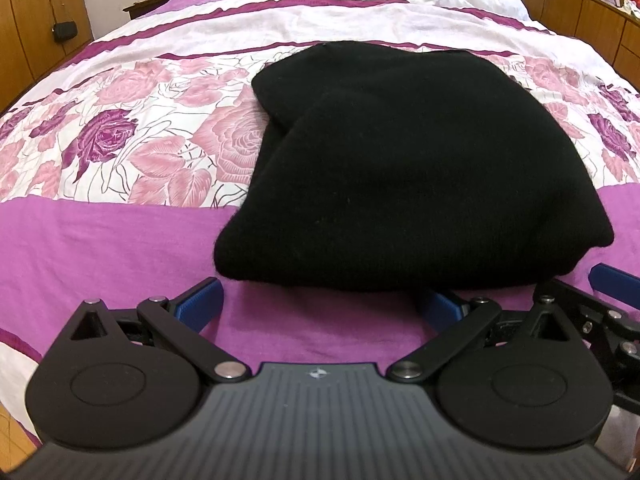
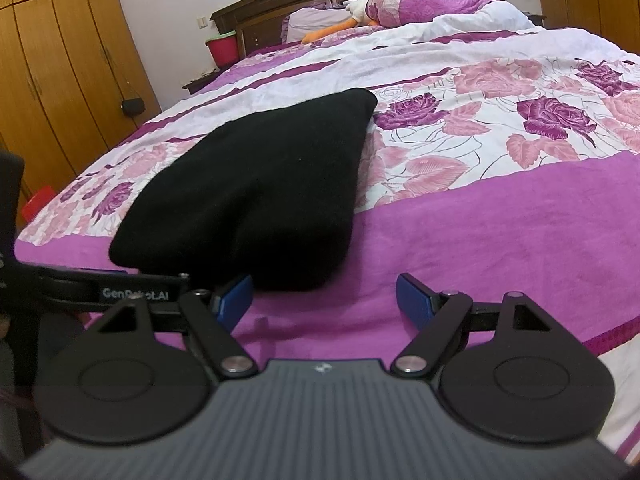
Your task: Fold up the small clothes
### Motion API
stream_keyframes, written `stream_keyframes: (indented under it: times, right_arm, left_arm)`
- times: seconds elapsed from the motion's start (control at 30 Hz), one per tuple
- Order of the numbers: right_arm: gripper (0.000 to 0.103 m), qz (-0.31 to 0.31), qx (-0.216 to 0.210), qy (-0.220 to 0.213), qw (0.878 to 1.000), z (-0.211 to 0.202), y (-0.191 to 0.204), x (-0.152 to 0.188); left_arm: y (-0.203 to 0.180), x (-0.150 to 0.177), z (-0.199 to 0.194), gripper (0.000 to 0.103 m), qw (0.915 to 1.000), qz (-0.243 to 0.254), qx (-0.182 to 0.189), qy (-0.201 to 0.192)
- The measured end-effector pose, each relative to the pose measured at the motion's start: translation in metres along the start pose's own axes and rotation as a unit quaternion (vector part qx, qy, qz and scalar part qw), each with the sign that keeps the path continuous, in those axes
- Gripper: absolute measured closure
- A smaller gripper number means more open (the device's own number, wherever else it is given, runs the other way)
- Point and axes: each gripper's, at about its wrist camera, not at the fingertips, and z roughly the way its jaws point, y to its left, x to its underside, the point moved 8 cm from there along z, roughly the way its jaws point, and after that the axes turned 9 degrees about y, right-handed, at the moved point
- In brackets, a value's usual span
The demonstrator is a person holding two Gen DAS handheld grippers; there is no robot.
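Note:
A black knit garment lies folded in a thick bundle on the purple band of the floral bedspread. My left gripper is open and empty, just in front of the bundle's near edge, its blue pads wide apart. In the right wrist view the same garment lies ahead and to the left. My right gripper is open and empty at the bundle's near right corner, with the left blue pad close to the cloth.
The bed stretches far ahead with pillows and an orange soft toy at the headboard. Wooden wardrobes stand on the left, a red bucket by the bedside. The left gripper's body shows at the right view's left edge.

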Motion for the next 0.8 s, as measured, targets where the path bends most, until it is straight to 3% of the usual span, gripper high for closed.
stream_keyframes:
  times: [0.8]
  right_arm:
    - [0.023,-0.001,0.001,0.000,1.000,-0.0004,0.0000,-0.0003]
  left_arm:
    - [0.0015,0.0011,0.0006,0.000,1.0000,0.000,0.001,0.003]
